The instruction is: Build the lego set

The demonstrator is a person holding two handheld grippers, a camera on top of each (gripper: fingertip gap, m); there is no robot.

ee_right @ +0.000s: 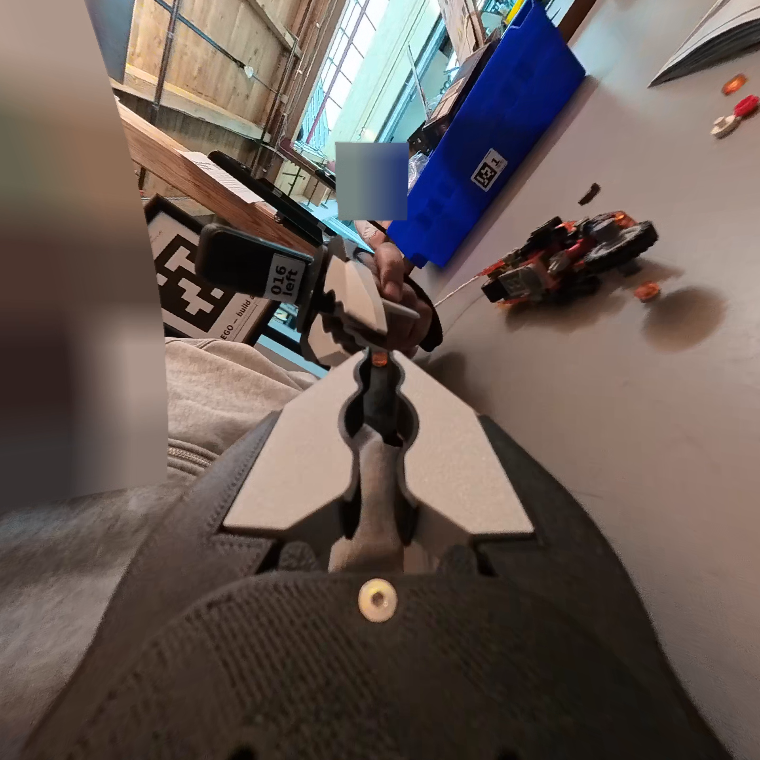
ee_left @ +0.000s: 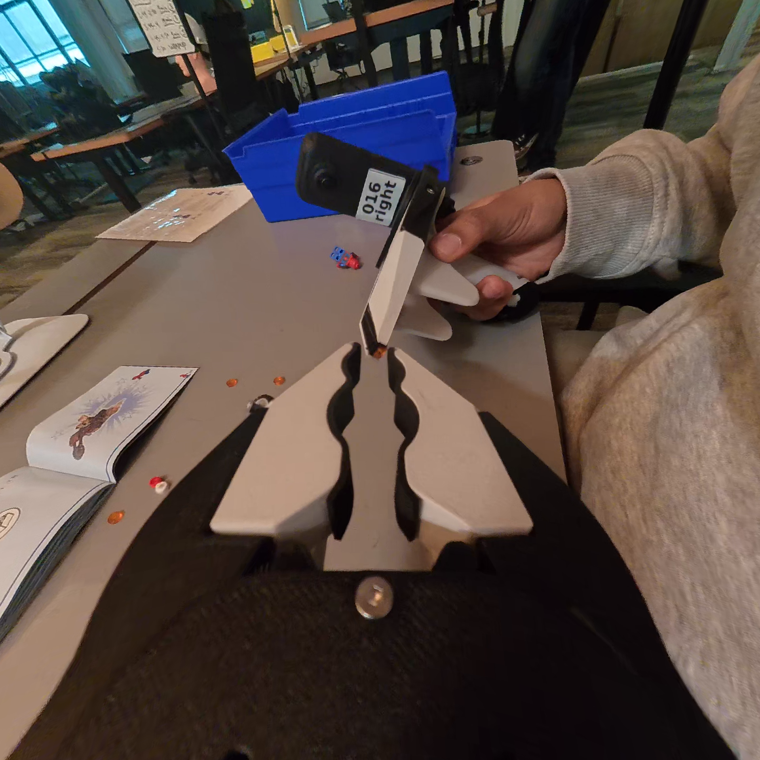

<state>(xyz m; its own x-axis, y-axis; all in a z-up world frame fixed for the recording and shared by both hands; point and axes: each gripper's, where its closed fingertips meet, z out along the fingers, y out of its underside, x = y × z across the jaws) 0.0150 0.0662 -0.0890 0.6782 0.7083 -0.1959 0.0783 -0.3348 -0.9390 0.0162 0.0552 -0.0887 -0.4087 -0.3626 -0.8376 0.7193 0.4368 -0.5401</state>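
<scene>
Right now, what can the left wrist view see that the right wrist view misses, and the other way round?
Only the left wrist view shows the open instruction booklet and a small red and blue toy figure. Only the right wrist view shows the half-built black and orange model. Both show the blue bin, the grey table, and a small orange piece pinched in the right gripper, close to the open left gripper.
</scene>
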